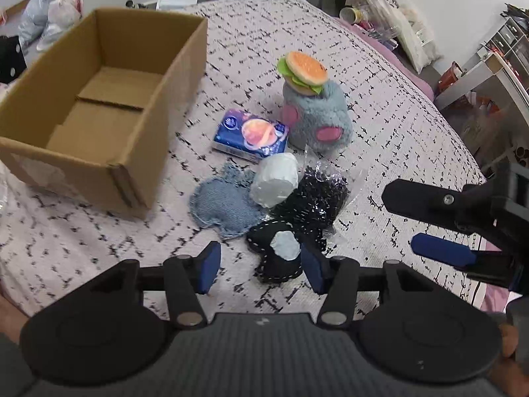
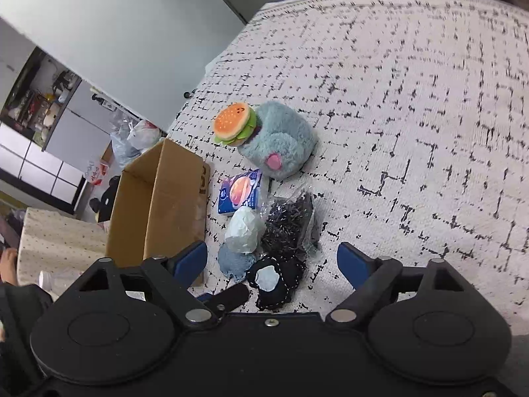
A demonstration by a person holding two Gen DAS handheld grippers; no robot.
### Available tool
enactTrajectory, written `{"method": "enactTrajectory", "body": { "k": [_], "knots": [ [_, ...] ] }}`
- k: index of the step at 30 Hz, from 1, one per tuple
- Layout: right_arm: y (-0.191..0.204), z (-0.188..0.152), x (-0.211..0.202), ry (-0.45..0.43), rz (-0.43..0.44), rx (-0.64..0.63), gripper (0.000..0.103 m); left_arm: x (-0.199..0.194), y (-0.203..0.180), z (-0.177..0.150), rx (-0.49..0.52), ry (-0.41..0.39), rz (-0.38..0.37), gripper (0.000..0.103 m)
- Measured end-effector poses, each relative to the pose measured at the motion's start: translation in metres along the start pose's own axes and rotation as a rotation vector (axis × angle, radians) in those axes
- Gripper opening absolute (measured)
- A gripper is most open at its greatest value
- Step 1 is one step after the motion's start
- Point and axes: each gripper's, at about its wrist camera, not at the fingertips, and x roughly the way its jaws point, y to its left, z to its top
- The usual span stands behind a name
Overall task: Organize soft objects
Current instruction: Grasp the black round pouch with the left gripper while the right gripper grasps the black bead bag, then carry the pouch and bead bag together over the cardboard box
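Observation:
Soft objects lie in a heap on the patterned bedspread (image 1: 380, 106): a burger plush (image 1: 304, 71) on a blue-grey fuzzy plush (image 1: 317, 119), a blue tissue pack (image 1: 253, 135), a white roll (image 1: 274, 180), a denim pad (image 1: 221, 205), a black netted bag (image 1: 317, 198) and a black stitched pad with a white patch (image 1: 281, 258). My left gripper (image 1: 261, 268) is open just above the black pad. My right gripper (image 2: 272, 261) is open over the same heap; it shows at the right in the left wrist view (image 1: 420, 218). An empty cardboard box (image 1: 99, 99) stands to the left.
The bed's edge curves off at the right, with shelves (image 1: 496, 63) and bottles (image 1: 373, 3) beyond. Plastic bags (image 1: 53, 16) lie on the floor behind the box. The box also shows in the right wrist view (image 2: 158, 205).

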Motion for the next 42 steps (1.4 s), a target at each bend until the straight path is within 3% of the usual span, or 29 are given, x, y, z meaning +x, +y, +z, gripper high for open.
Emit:
{"method": "enactTrajectory", "body": {
  "k": [4, 9, 18, 19, 22, 30, 32, 33, 34, 42],
  "knots": [
    [-0.006, 0.005, 0.013, 0.023, -0.009, 0.039, 0.075, 0.018, 0.001, 0.001, -0.050, 0.036, -0.006, 0.044],
    [-0.012, 0.010, 0.033, 0.063, -0.007, 0.064, 0.063, 0.035, 0.003, 0.002, -0.119, 0.063, -0.023, 0.044],
    [-0.024, 0.019, 0.062, 0.106, -0.035, 0.121, 0.063, 0.051, 0.003, 0.004, -0.198, 0.066, -0.024, 0.043],
    [-0.025, 0.020, 0.065, 0.111, -0.041, 0.127, 0.063, 0.052, 0.003, 0.004, -0.214, 0.066, -0.024, 0.035],
    [-0.025, 0.023, 0.074, 0.123, -0.059, 0.126, 0.063, 0.054, 0.004, 0.005, -0.241, 0.075, -0.037, 0.025],
    [-0.019, 0.026, 0.084, 0.111, -0.075, 0.105, 0.063, 0.044, 0.003, 0.001, -0.232, 0.060, -0.064, 0.021],
    [-0.016, 0.026, 0.086, 0.101, -0.084, 0.088, 0.057, 0.039, 0.007, 0.002, -0.236, 0.050, -0.055, 0.021],
    [-0.014, 0.026, 0.087, 0.099, -0.082, 0.080, 0.039, 0.037, 0.009, 0.003, -0.238, 0.047, -0.049, 0.021],
    [-0.015, 0.026, 0.088, 0.107, -0.069, 0.086, 0.035, 0.034, 0.010, 0.004, -0.239, 0.043, -0.042, 0.021],
    [-0.014, 0.014, 0.052, 0.019, -0.079, 0.109, 0.031, 0.000, 0.013, 0.008, -0.208, -0.010, -0.005, 0.021]
  ]
}}
